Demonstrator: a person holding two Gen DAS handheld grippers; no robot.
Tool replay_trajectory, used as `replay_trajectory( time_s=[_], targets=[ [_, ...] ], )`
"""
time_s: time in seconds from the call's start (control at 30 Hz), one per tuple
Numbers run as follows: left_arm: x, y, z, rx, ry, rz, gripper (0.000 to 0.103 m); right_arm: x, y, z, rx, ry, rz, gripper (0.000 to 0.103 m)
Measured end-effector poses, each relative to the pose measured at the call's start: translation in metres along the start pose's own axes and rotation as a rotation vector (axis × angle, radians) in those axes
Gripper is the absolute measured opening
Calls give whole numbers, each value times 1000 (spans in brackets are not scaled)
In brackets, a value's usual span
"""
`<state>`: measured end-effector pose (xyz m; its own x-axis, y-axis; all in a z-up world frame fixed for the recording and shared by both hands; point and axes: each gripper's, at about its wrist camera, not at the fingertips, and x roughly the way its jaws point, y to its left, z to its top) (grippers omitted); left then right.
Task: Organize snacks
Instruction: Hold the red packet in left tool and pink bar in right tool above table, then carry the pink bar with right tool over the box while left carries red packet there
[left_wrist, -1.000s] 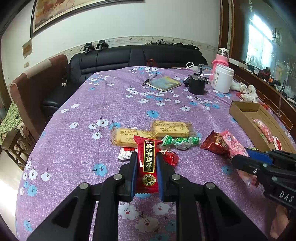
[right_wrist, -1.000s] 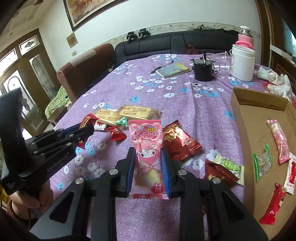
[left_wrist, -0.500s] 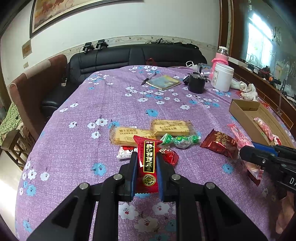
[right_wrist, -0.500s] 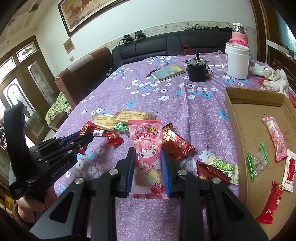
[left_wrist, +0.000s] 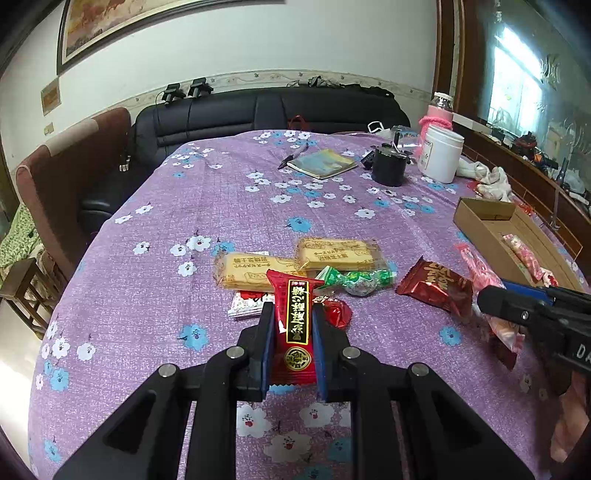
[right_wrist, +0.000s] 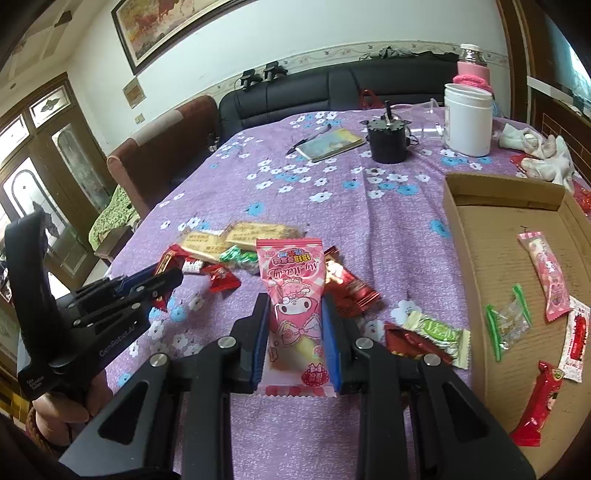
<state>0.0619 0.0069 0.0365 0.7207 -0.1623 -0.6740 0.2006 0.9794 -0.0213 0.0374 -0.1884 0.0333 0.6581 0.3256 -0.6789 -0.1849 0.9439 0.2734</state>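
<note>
Each claw is already loaded: the left claw (left_wrist: 291, 339) is clenched on a red snack packet with a black label (left_wrist: 295, 325), and the right claw (right_wrist: 295, 332) grips a pink cartoon-print snack packet (right_wrist: 293, 295), both held just above the purple floral worktop (left_wrist: 221, 206). The step in hand looks like carrying these to the cardboard box (right_wrist: 480, 236) at the right, where a few packets already lie. To do it well, the right claw should probably go first, since it is nearer the box, lifting enough to clear the box wall and the loose sweets beside it, such as the dark red foil packet (right_wrist: 351, 288) and the green-and-white candy (right_wrist: 439, 328), then lowering before letting go so the light wrapper does not flutter out. It would be tidy to lay it beside the pink stick packet (right_wrist: 546, 280) already inside, on bare cardboard. The left claw would need to cross over the remaining pile, including the two biscuit packets (left_wrist: 295, 258) and the green wrapped candy (left_wrist: 358, 280), without brushing them. Both held packets run lengthwise along the fingers, their long axes pointing away from the cameras toward the far side of the worktop, crimped top ends forward and printed faces up; the pink one juts well past the fingertips.
</note>
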Motion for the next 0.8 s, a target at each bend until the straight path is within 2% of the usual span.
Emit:
replay_trajectory(
  time_s=[0.3,0.4,0.6,0.73,0.8],
  targets=[
    [-14,-7,3,-45,1,-37,17,-24,-27,15,101,-28,-2,30],
    [-24,-20,2,-34,1,-37,17,-38,-34,20,123,-42,4,30],
    [-51,-59,5,3,-22,-83,18,-65,-57,22,120,-50,2,30],
    [-60,-92,9,23,-27,-119,18,-82,-94,17,131,-77,-55,30],
    [-58,-107,10,24,-15,-140,18,-88,-122,15,189,-104,-79,29]
  ],
)
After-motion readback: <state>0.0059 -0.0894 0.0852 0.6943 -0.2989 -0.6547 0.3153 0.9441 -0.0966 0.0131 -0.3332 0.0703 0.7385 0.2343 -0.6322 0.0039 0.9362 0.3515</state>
